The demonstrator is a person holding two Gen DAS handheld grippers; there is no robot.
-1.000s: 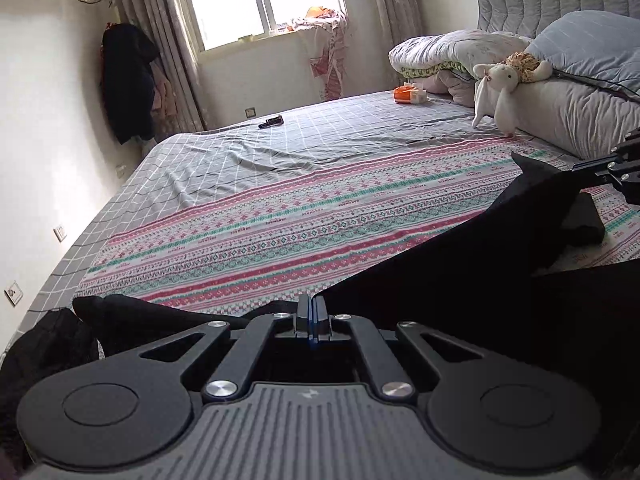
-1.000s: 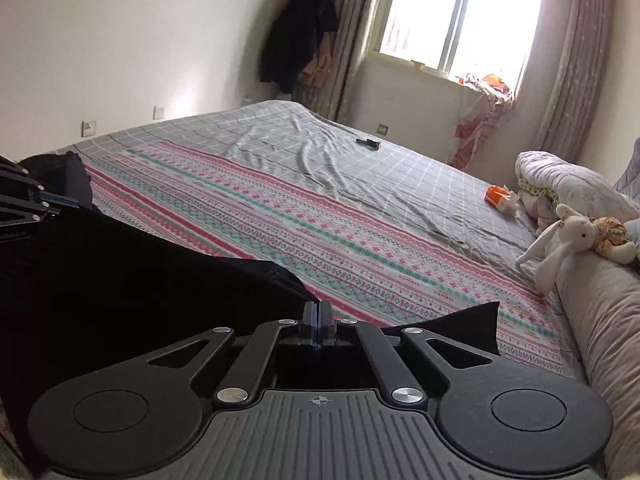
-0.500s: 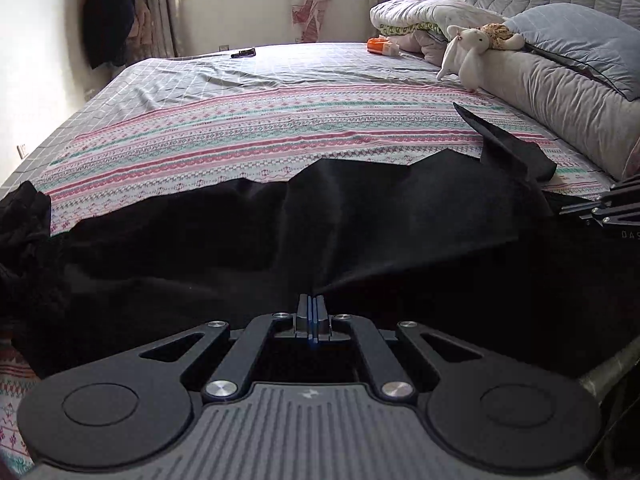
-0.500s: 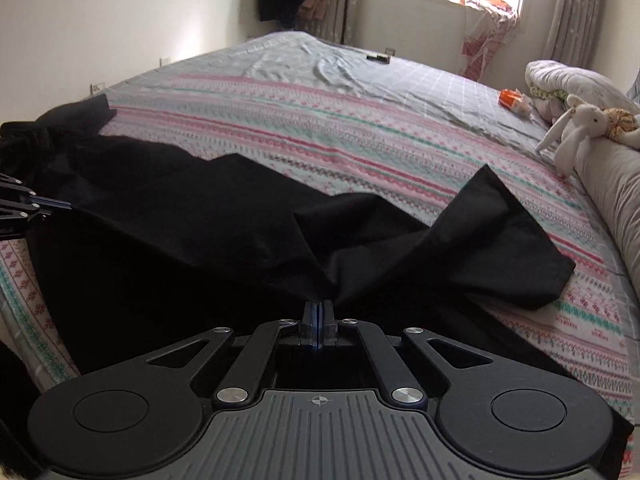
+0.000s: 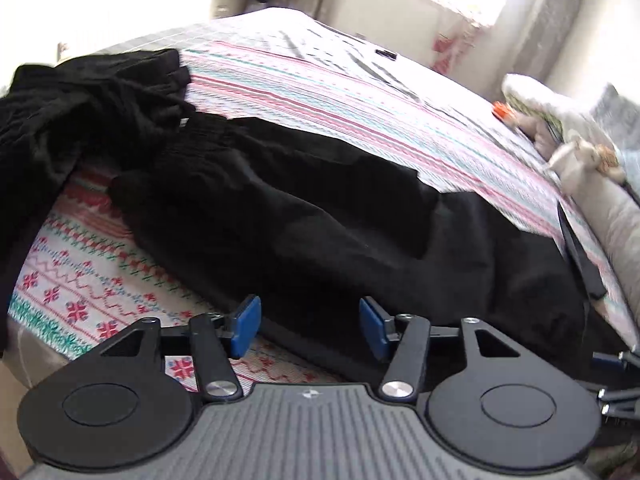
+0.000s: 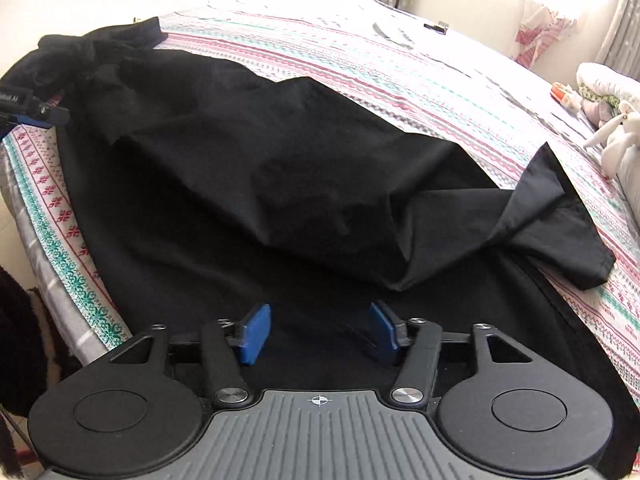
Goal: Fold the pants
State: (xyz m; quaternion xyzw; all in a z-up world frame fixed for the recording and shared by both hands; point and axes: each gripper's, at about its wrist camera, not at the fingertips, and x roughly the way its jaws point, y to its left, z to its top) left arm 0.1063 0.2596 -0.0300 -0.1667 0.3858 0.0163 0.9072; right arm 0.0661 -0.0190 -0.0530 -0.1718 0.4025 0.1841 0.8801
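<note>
You are looking at black pants [image 6: 248,184] of matt woven cloth, smooth but creased, lying just ahead of the right gripper [image 6: 318,334]. Its pads [image 6: 256,334] are showing blue, rubbery and matt; its arms are looking like matt black plastic, pinned by shiny metal screws, with a ribbed grey plastic body behind. The left gripper [image 5: 308,332] is showing the same finish. Under both, the bedspread [image 5: 80,280] is appearing as a coarse woven cloth with a stitched-looking pattern. Far ahead right, a plush toy [image 6: 618,140] is looking soft and fuzzy.
</note>
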